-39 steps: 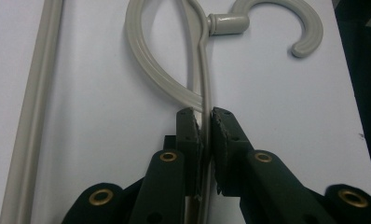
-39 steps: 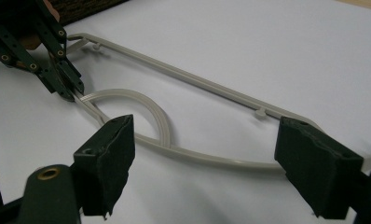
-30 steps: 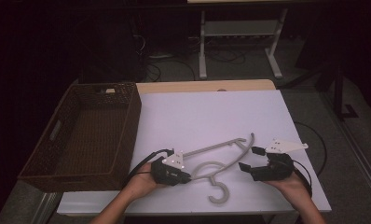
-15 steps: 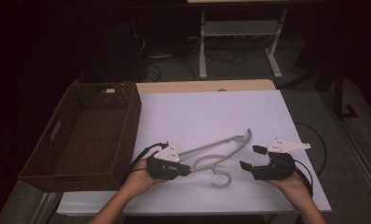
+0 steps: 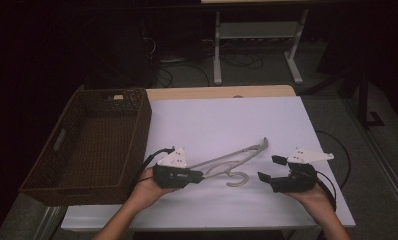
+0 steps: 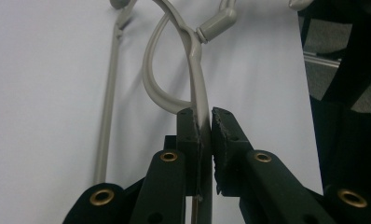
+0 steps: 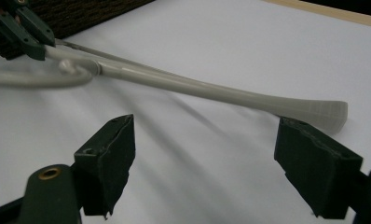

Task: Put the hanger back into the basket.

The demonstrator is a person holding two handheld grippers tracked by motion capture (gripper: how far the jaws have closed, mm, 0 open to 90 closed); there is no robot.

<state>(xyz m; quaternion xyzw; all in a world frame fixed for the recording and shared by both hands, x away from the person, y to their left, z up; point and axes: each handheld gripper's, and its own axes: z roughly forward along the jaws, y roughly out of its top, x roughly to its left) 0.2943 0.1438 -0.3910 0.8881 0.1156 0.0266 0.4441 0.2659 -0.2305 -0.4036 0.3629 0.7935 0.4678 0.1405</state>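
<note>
One table [image 5: 227, 120] under a white sheet carries everything; a big dark wicker basket [image 5: 94, 140] sits at its left edge, looks to hold nothing much. Grey plastic hanger [image 5: 227, 162] lies on the near-middle of the sheet, between the two hands, hook curling toward the person, far arm tip pointing away toward the right. Left tool [image 5: 194, 176] is clamped tight on one arm of the hanger; the left gripper view shows the arm pinched between the pads [image 6: 193, 128]. Right tool [image 5: 268, 168] has its jaws wide apart with nothing between them, just short of the hanger's other arm tip [image 7: 330, 112], apart from it. Step in hand, as I read it: hanger grabbed by the left, being raised. Next move probably needs the right tool to reach forward and close on the free arm, or the left to carry the hanger toward the basket.
</note>
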